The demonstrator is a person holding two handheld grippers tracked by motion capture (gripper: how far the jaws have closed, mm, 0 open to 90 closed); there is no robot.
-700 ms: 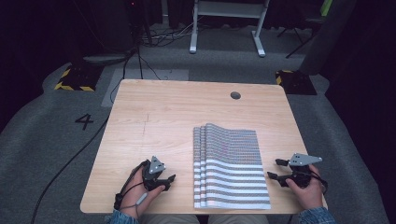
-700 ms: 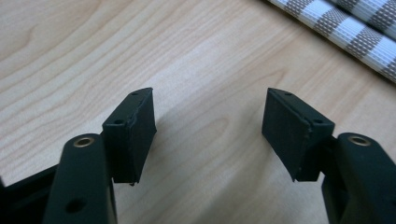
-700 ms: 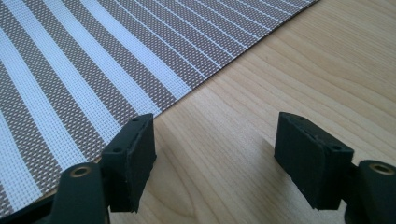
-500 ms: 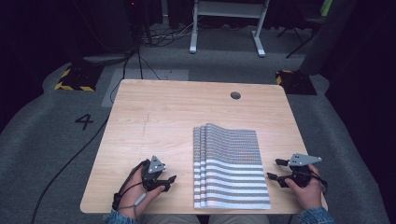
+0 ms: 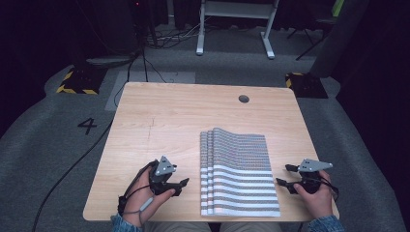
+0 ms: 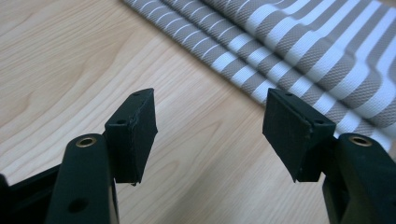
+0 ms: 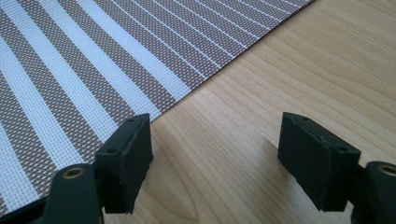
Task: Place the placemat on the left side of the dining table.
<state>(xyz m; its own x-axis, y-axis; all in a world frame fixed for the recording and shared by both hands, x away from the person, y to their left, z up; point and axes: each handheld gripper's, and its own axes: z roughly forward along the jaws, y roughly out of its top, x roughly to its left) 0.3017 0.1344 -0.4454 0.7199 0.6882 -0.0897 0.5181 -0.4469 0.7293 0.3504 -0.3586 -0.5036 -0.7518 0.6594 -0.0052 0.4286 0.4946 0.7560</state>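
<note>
Striped woven mat stack (image 5: 240,176), rectangular, coarse mesh weave.

One readable mark: a dark numeral "4" (image 5: 87,125) on the grey floor carpet (image 5: 43,159), left of the table (image 5: 159,116), about level with its middle. Yellow-and-black hazard striping (image 5: 72,90) on a floor plate farther left; no lettering legible on it

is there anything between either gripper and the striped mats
Nothing visible. Only bare table lies between the left gripper and the striped mats, and between the right gripper and them.
</note>
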